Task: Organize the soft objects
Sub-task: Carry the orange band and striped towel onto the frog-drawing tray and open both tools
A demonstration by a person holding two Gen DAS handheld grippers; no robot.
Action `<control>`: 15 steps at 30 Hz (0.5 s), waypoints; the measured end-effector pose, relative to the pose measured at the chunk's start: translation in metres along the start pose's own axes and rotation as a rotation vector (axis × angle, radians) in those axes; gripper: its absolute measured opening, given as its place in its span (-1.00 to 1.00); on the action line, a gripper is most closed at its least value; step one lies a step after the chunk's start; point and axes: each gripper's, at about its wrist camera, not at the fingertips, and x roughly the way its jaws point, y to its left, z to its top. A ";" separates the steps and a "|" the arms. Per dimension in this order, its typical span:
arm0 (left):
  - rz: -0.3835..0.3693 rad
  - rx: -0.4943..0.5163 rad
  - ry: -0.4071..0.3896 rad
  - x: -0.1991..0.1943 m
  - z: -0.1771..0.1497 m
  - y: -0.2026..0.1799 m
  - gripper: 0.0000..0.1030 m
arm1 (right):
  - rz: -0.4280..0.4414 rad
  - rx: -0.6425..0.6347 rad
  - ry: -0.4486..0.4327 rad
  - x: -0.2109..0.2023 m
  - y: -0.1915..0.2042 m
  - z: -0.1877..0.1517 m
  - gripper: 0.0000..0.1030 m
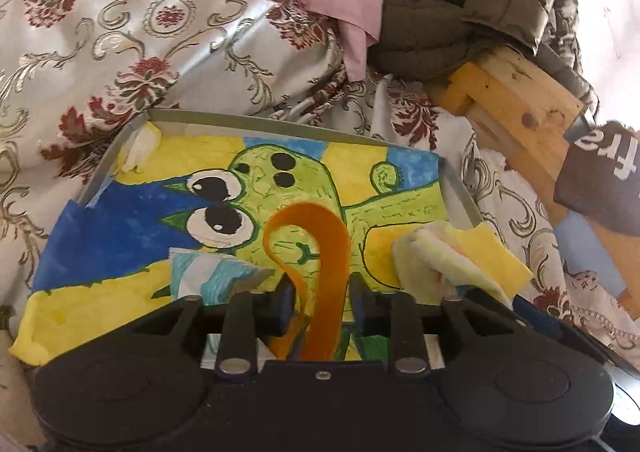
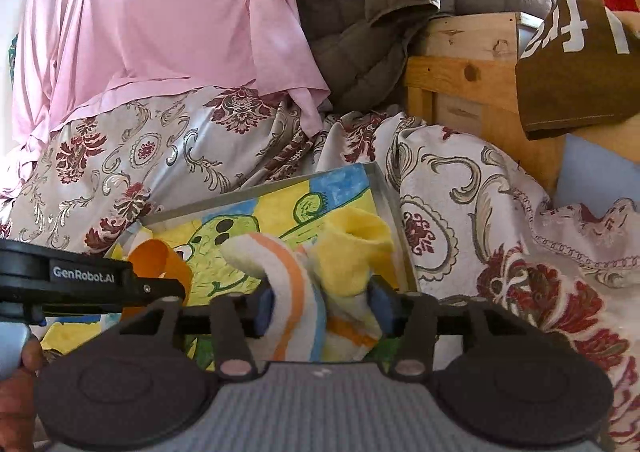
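Note:
A shallow grey tray [image 1: 280, 119] lies on the bed, lined with a painted sheet [image 1: 120, 219] showing a green big-eyed creature. In the left wrist view, a curled orange felt strip [image 1: 320, 236] rises between the fingers of my left gripper [image 1: 322, 300]. The jaws stand slightly apart from it, open. At the tray's right corner sits a bunched striped and yellow cloth [image 1: 440, 256]. In the right wrist view, that cloth [image 2: 292, 292] bulges loosely between the blue pads of my right gripper [image 2: 322, 312], which is open. My left gripper [image 2: 160, 288] and the orange strip [image 2: 160, 256] show at the left.
A floral bedspread [image 1: 160, 31] surrounds the tray. Behind it hang a pink cloth [image 2: 140, 11] and an olive quilted jacket [image 2: 360, 11]. A wooden frame [image 2: 460, 71] stands to the right, with a brown lettered garment [image 2: 572, 63] draped over it. A hand [image 2: 16, 392] shows bottom left.

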 end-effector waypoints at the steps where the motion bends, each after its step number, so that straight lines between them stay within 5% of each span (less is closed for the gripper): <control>1: 0.004 -0.007 -0.007 -0.003 0.000 0.001 -0.19 | 0.000 0.004 -0.001 -0.003 0.000 0.001 0.22; 5: -0.004 -0.027 -0.051 -0.020 0.001 0.003 0.20 | -0.006 0.017 -0.016 -0.016 -0.001 0.004 0.45; 15: 0.029 0.014 -0.224 -0.089 0.000 -0.007 0.64 | -0.009 0.020 -0.147 -0.075 0.006 0.019 0.90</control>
